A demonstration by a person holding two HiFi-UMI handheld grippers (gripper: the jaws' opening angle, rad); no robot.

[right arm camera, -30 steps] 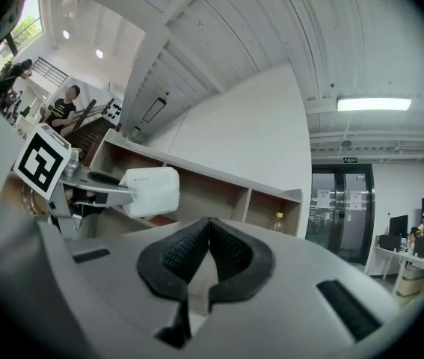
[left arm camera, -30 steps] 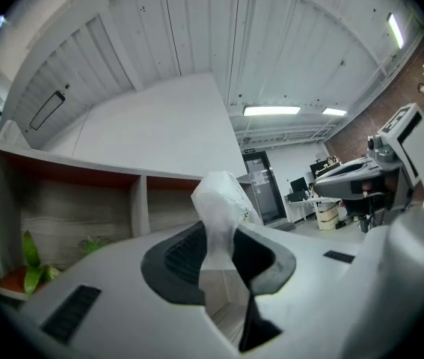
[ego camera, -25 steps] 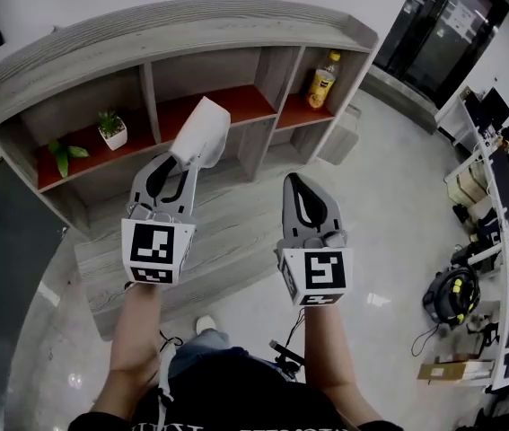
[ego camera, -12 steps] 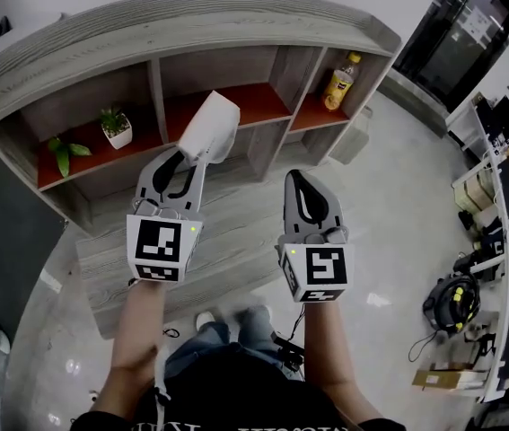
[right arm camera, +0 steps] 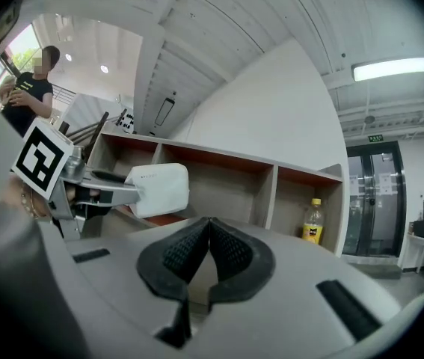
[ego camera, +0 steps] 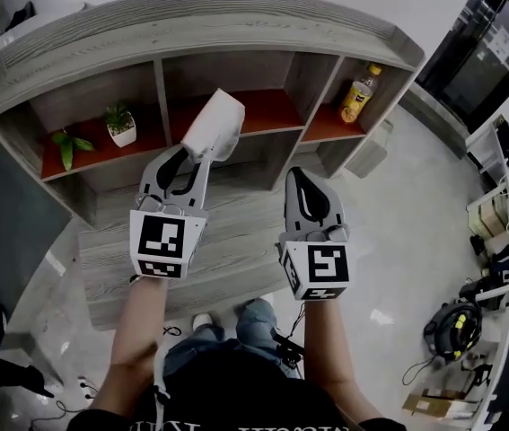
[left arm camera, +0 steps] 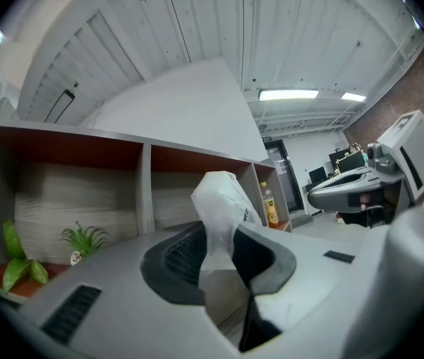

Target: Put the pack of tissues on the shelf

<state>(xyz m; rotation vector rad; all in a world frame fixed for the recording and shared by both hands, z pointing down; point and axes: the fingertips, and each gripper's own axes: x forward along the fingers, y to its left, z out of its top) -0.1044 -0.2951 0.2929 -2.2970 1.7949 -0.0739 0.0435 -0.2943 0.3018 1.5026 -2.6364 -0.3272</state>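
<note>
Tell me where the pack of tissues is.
In the head view, left of centre: the pack of tissues is clamped in the left gripper, before the middle of the shelf, right of the potted plant.

Rig and outfit, quick rundown
The left gripper (ego camera: 202, 153) and right gripper (ego camera: 297, 178) are pale grey shells with black ribbed pads (right arm camera: 185, 256) and black-and-white marker cubes (ego camera: 162, 241). Black tee (ego camera: 236, 402) with white print, blue jeans (ego camera: 256, 321).

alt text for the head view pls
The left gripper holds a white pack of tissues out toward a grey shelf. The right gripper is shut and empty beside it. On the shelf stand a potted plant and a yellow bottle.
</note>
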